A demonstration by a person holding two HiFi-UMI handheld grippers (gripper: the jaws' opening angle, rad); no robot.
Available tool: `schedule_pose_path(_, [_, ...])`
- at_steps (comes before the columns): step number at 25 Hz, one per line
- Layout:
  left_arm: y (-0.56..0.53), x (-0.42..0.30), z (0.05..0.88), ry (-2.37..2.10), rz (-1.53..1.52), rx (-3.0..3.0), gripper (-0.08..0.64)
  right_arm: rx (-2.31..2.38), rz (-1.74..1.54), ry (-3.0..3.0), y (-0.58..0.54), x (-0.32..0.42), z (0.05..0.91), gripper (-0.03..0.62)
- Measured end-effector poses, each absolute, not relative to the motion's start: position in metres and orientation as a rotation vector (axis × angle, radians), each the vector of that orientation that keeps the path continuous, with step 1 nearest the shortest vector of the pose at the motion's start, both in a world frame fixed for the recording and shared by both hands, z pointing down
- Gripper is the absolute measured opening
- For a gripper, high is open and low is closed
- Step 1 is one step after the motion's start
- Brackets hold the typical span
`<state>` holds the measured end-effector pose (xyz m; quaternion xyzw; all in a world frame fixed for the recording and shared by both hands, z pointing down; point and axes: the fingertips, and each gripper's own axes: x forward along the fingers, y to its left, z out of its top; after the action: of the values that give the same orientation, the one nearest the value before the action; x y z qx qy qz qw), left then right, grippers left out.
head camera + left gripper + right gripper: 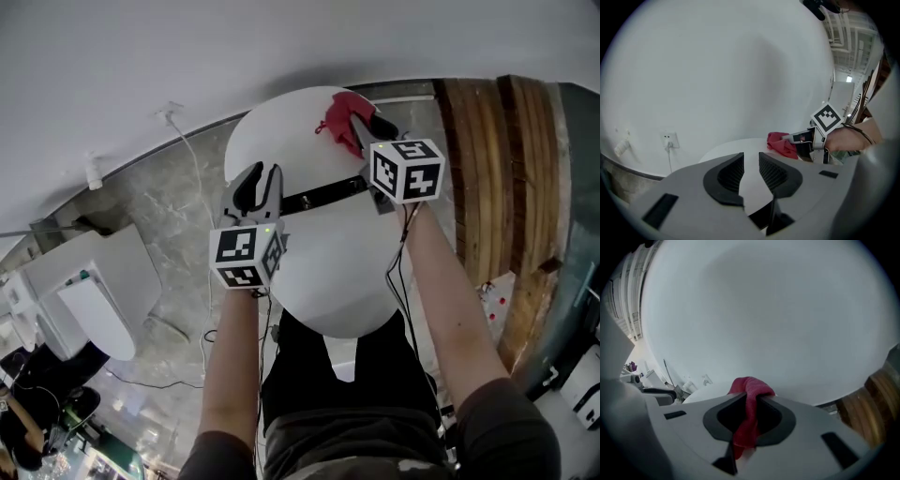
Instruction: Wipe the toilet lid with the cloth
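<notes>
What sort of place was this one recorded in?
Probably a bathroom, or a room fitted out as one: a white toilet lid fills the middle, grey marbled floor tiles surround it, and a second toilet-like white fixture stands at the head view's left.

two grippers [258,185] [362,129], one red cloth [337,112], one wall socket [669,139].

We place the toilet lid [323,272] at the middle of the head view. At twelve o'clock, at its far rim, sits the cloth [336,114], caught between the jaws of the right gripper [361,127]. The left gripper [260,180] stands over the lid's edge at ten o'clock, well apart from the cloth. Beyond it, on the wall, is a socket [171,114]. A wooden panel [497,169] stands at three o'clock, a second toilet [94,309] at nine.
</notes>
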<state>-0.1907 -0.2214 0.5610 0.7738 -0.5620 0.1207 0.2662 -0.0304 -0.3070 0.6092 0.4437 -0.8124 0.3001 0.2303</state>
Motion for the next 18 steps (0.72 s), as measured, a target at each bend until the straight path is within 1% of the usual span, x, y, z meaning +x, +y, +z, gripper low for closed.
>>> schedule_pose_path(5, [-0.222, -0.128, 0.56, -1.451, 0.328, 2.138, 0.112, 1.284, 0.869, -2.184, -0.291, 0.041, 0.62, 0.049])
schedule_pose_path(10, [-0.211, -0.098, 0.562, -1.414, 0.343, 2.155, 0.112, 1.302, 0.913, -2.137, -0.268, 0.071, 0.63, 0.049])
schedule_pose_path(14, [-0.203, -0.106, 0.562, -1.439, 0.358, 2.144, 0.112, 1.275, 0.821, -2.189, -0.26, 0.059, 0.608, 0.049])
schedule_pose_path(18, [-0.198, -0.135, 0.557, -1.497, 0.362, 2.118, 0.112, 1.148, 0.71, -2.3, -0.249, 0.005, 0.579, 0.049])
